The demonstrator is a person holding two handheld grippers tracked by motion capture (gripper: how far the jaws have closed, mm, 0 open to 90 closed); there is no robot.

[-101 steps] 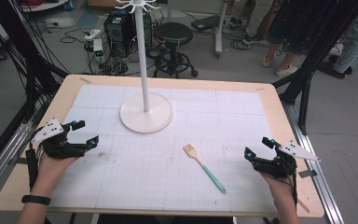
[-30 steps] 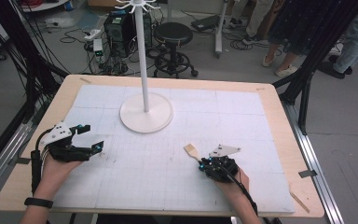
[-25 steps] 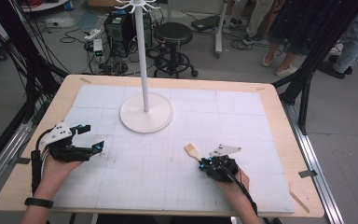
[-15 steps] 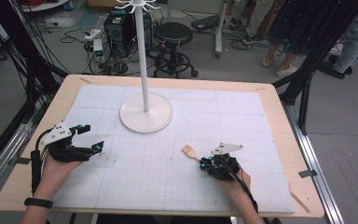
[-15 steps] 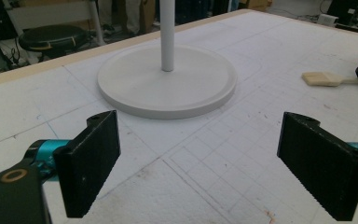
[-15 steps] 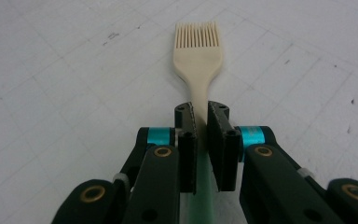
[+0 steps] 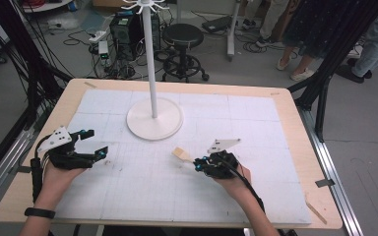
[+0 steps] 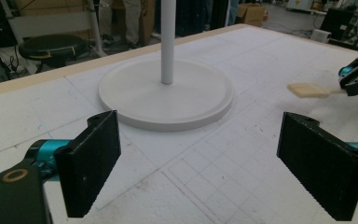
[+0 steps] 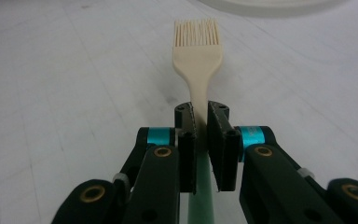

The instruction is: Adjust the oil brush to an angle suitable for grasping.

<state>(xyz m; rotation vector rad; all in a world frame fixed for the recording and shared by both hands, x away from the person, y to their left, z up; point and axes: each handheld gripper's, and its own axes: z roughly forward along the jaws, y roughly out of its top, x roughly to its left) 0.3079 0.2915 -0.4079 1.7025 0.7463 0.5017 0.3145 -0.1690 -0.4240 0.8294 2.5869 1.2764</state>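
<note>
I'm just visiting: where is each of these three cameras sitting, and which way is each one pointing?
High view: fixed above the person's side of the table, looking forward and down; both forearms, the left gripper and right gripper show.
Left gripper view: rides the left gripper, looking between its wide-apart jaws at the white stand.
Right gripper view: rides the right gripper, looking along jaws closed on the brush.
Shared: brush and stand base appear in all three.
</note>
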